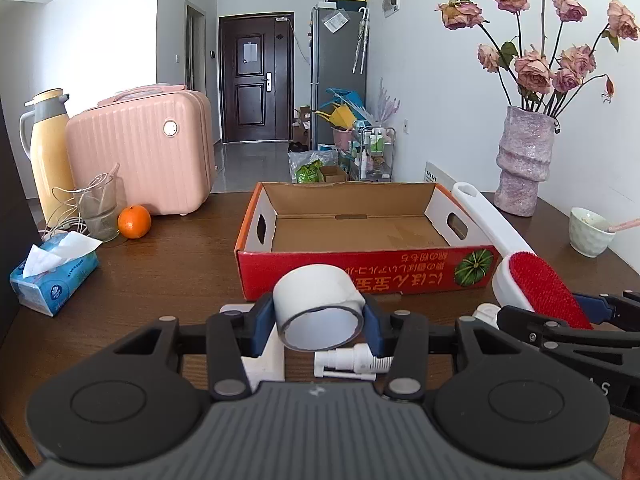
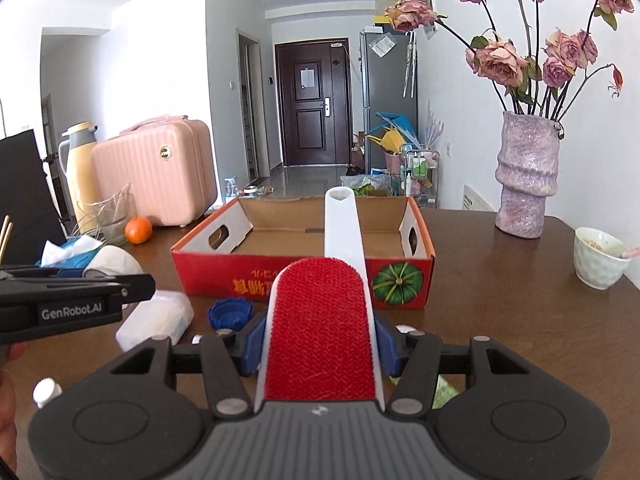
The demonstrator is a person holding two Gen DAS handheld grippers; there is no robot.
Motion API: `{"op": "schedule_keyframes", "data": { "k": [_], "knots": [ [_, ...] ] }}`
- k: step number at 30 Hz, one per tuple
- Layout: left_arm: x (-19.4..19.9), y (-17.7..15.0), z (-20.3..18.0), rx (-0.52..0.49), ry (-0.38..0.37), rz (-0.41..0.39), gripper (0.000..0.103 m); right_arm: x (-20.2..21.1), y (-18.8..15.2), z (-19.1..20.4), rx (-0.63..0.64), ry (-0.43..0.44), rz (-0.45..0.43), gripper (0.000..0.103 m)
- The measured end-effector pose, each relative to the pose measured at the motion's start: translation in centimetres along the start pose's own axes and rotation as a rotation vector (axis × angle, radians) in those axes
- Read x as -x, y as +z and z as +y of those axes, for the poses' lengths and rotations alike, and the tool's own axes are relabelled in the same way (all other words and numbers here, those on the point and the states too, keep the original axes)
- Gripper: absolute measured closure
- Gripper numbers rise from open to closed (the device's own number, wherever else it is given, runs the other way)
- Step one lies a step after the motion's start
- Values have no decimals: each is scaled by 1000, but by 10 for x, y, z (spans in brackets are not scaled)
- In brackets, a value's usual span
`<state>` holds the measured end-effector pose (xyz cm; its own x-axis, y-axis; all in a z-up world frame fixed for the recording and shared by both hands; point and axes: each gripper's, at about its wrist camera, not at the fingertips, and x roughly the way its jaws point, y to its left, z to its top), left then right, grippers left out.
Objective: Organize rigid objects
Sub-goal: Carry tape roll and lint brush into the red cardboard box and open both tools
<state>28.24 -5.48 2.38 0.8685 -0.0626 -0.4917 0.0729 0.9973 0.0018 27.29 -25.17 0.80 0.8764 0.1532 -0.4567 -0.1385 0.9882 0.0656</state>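
My left gripper is shut on a white roll of tape, held above the table just in front of the red cardboard box. My right gripper is shut on a lint brush with a red pad and a long white handle that points over the box. The brush also shows at the right of the left wrist view. The box is open and holds nothing. A white pump part, a blue cap and a clear plastic container lie on the table.
A pink case, a yellow thermos, a glass with cables, an orange and a tissue pack stand at the left. A purple vase of roses and a white cup stand at the right.
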Motion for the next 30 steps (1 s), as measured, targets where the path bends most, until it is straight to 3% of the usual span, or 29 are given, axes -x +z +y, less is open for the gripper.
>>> {"op": "schedule_keyframes", "data": {
  "k": [30],
  "knots": [
    [-88,78,0,82,42,-27,57,-96,76,-13,-19,-49,-45,48]
  ]
}}
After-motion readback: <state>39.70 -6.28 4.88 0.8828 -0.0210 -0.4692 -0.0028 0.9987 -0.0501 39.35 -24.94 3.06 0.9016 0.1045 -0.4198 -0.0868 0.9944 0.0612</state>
